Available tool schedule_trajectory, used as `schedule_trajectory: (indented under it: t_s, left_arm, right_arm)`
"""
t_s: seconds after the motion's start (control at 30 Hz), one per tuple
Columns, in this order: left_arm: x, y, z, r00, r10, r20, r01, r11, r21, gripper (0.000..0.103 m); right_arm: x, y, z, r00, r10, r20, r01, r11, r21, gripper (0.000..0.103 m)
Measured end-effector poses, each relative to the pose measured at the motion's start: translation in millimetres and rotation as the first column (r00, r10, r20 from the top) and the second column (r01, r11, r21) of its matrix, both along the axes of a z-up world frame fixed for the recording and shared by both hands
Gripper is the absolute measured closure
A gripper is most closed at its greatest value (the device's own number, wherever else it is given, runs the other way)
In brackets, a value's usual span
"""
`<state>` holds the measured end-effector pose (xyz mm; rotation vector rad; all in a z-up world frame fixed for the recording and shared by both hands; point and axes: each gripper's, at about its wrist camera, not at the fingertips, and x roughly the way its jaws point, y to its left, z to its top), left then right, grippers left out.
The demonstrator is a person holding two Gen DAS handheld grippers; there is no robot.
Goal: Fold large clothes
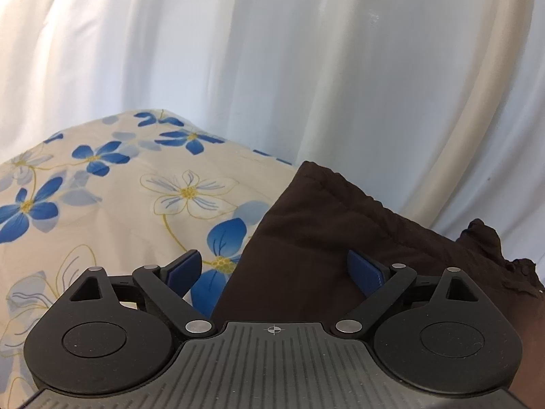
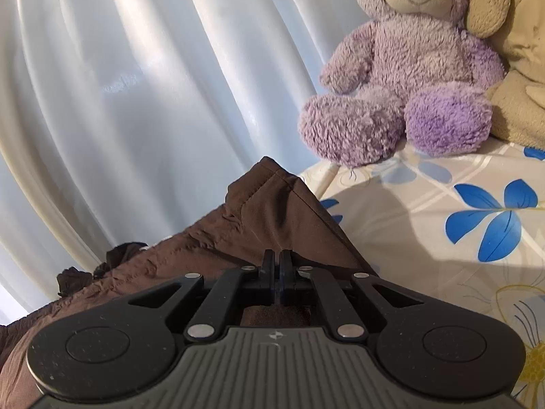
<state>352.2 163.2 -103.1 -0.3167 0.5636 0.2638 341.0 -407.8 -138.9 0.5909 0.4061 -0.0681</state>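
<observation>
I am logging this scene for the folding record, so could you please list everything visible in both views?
brown garment: one, dark brown, lying on the bedsheet in front of both grippers
bedsheet: one, cream with blue and white flowers, under the garment
curtain: one, white, behind the bed
purple teddy bear: one, sitting on the bedsheet, upper right
beige plush toy: one, beside the bear, partly cut off
left gripper: black, blue pads, open
right gripper: black, shut on the garment

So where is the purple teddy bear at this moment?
Only the right wrist view shows it: the purple teddy bear sits upper right on the floral bedsheet, against a beige plush toy, with the white curtain to its left.
</observation>
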Motion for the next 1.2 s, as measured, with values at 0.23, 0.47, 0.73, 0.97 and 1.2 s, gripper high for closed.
schedule_trajectory:
  t_s: [0.23, 0.47, 0.73, 0.97, 1.2]
  left_arm:
    - [-4, 25, -3, 0.998, -0.010, -0.055, -0.001, 0.983, -0.185, 0.002]
    - [-62, 56, 10, 0.980, -0.170, -0.102, 0.130, 0.941, -0.312, 0.003]
    - [-80, 77, -9, 0.964, -0.243, -0.112, 0.150, 0.837, -0.525, 0.024]
    - [-65, 68, -17, 0.936, -0.339, -0.095, 0.214, 0.762, -0.611, 0.036]
    - [-62, 66, -13, 0.931, -0.360, -0.059, 0.240, 0.726, -0.644, 0.065]
  right_arm:
    - [1, 5, 11, 0.998, -0.025, -0.051, 0.024, 0.999, -0.037, 0.101]
    - [-55, 59, 59, 0.988, 0.123, -0.096, -0.132, 0.986, -0.102, 0.098]
    - [-83, 142, 59, 0.928, 0.348, -0.133, -0.364, 0.921, -0.135, 0.096]
    - [-77, 169, 66, 0.893, 0.432, -0.126, -0.445, 0.888, -0.115, 0.096]
    - [-69, 191, 72, 0.881, 0.453, -0.140, -0.472, 0.865, -0.171, 0.096]
